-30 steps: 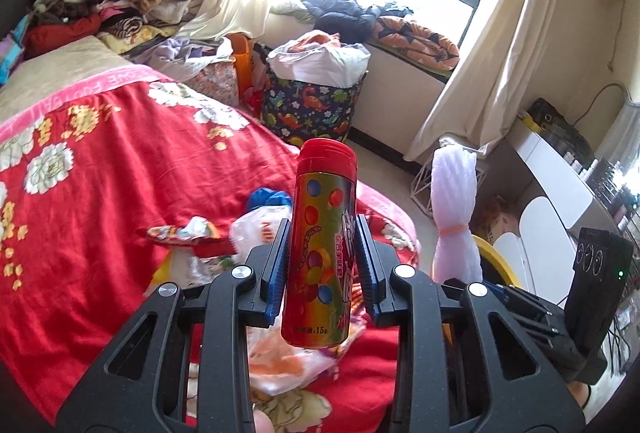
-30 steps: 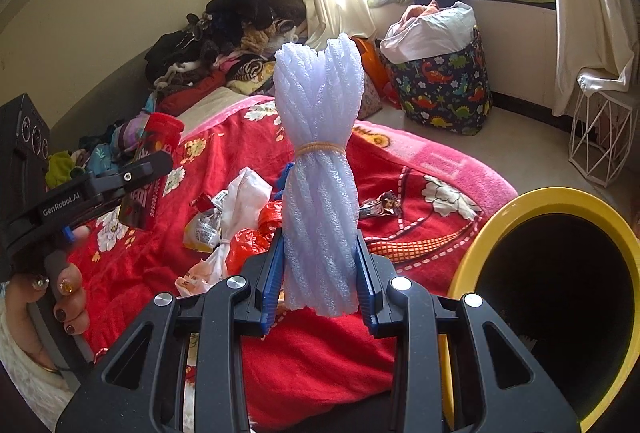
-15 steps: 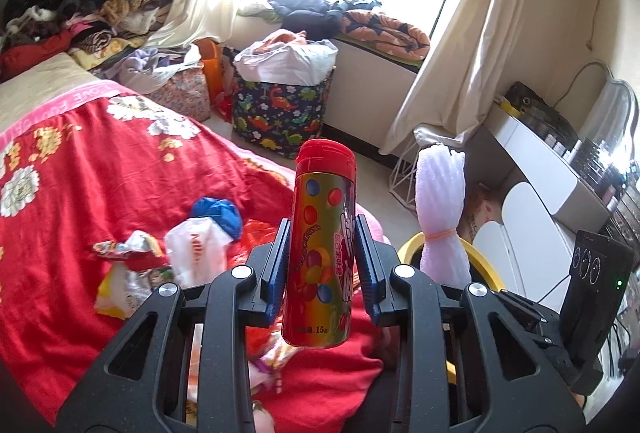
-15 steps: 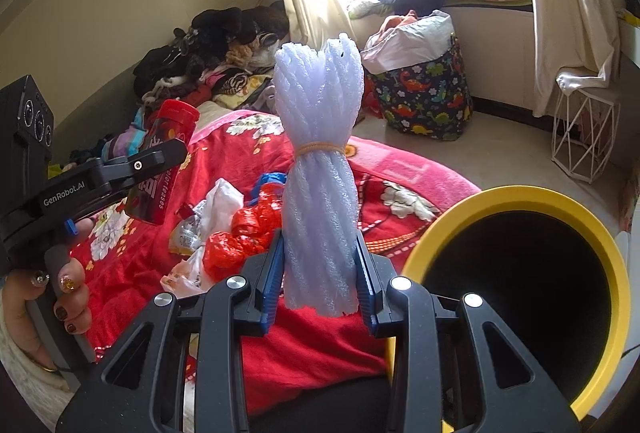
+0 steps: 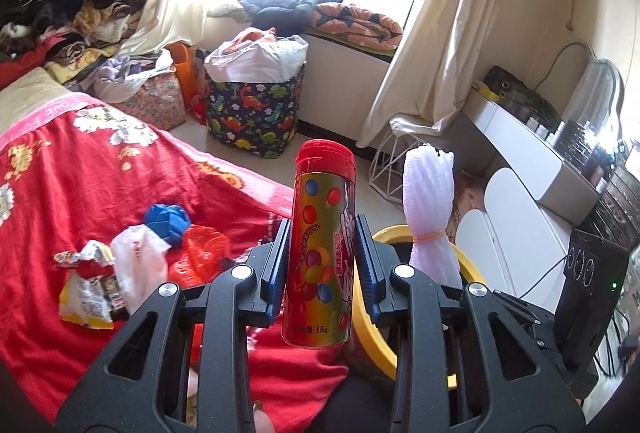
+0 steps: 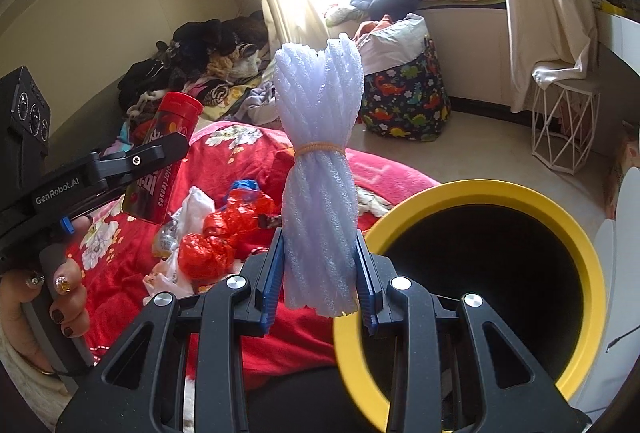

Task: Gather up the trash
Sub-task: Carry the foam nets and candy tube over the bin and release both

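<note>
Left gripper clamps candy tube, upright, over bed edge. Right gripper clamps foam bundle beside yellow bin. Wrappers on red blanket.

A heap of wrappers and bags is spread on the bed, a bin is set just beside it, and a laundry basket is placed behind, beneath the window.

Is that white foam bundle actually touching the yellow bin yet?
Cannot tell. In the right wrist view the foam bundle, clamped in the right gripper, overlaps the yellow bin rim, hiding any gap.
</note>
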A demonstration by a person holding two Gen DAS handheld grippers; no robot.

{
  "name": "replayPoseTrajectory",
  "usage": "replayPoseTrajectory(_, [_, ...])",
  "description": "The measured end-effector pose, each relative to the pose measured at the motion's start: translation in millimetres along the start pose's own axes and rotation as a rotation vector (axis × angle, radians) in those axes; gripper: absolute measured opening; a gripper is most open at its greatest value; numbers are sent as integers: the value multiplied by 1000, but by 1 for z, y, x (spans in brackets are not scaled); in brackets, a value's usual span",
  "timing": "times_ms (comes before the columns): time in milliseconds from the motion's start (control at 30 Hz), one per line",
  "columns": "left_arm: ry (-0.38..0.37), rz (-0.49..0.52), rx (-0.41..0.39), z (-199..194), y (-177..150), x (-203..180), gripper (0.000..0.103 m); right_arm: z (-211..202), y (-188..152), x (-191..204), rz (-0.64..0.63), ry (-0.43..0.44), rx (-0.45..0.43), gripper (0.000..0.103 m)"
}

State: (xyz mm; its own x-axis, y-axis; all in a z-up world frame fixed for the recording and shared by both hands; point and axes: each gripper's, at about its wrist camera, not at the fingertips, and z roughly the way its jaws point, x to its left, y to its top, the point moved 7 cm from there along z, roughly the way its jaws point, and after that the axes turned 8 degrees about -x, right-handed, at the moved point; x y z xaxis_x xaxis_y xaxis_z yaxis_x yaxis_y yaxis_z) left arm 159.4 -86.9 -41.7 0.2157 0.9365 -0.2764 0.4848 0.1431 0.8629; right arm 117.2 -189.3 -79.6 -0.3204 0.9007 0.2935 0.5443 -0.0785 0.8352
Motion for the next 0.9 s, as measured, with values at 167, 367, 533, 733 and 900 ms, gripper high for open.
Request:
replayPoseTrajectory(167, [-21, 16, 10, 7, -4, -16, 24, -8, 0, -19, 28, -26, -9, 31])
replayPoseTrajectory(367, [-42, 29, 16, 15, -7, -33, 24, -16, -1, -41, 60, -65, -21, 31])
replayPoseTrajectory(533, [-64, 36, 30, 21, -12, -44, 24, -22, -4, -59, 82, -98, -26, 31])
replayPoseTrajectory(733, [-91, 52, 50, 29, -19, -60, 24, -27, -10, -76, 104, -128, -24, 31])
replayPoseTrajectory(900, [-116, 64, 74, 37, -26, -72, 24, -29, -15, -87, 122, -154, -19, 31])
